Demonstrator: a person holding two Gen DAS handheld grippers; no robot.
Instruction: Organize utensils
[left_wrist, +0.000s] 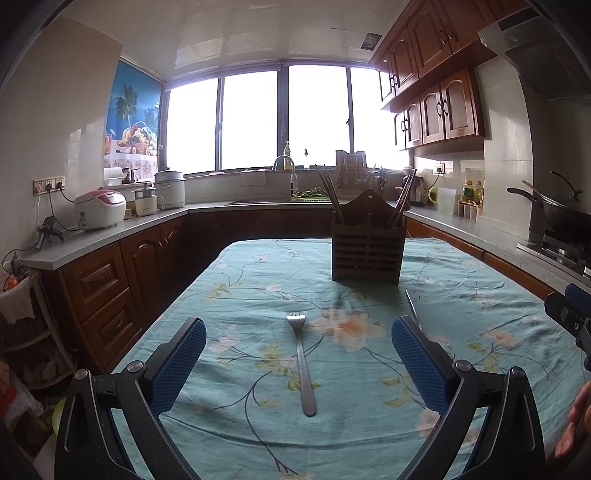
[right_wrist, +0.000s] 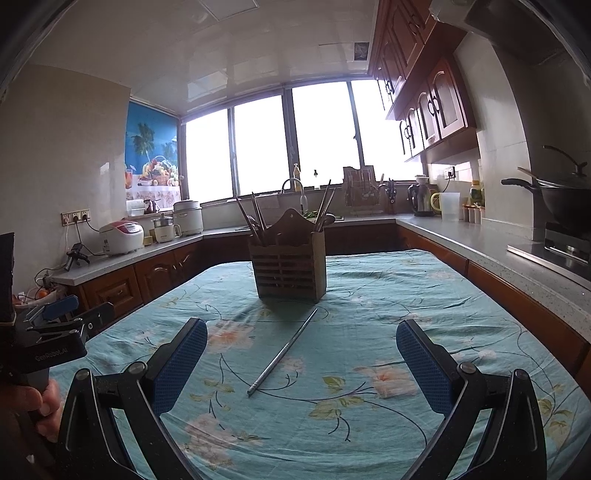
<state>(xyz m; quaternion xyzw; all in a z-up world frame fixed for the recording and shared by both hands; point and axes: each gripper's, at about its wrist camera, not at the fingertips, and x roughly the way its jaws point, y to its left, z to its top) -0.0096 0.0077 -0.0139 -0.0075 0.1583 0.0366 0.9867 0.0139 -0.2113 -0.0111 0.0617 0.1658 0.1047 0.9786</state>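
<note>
Two grippers hang over the tabletop (left_wrist: 480, 266), which wears a teal flowered cloth, and both have their jaws spread wide with nothing between the pads. The left gripper (left_wrist: 298, 354) is lined up on a steel fork (left_wrist: 301, 362) that lies flat between its jaws, tines pointing away, handle end near the camera. Nothing sits between that fork and the jaws, so the way in looks free.

Over on the right gripper (right_wrist: 301, 354), a single metal chopstick (right_wrist: 282, 354) lies slanted on the cloth between the jaws, its far tip angled up to the right toward the wooden utensil holder (right_wrist: 288, 273). That holder stands upright straight ahead, past the chopstick, already stuffed with chopsticks and a spoon-ish thing sticking out the top. From the left wrist view the holder (left_wrist: 367, 254) sits ahead and a bit right of the jaws, and the chopstick (left_wrist: 412, 304) pokes out from behind the right finger.

Kitchen clutter like the rice cooker (left_wrist: 99, 208) and wok (right_wrist: 565, 203) stays off on the surrounding counters, well apart.
</note>
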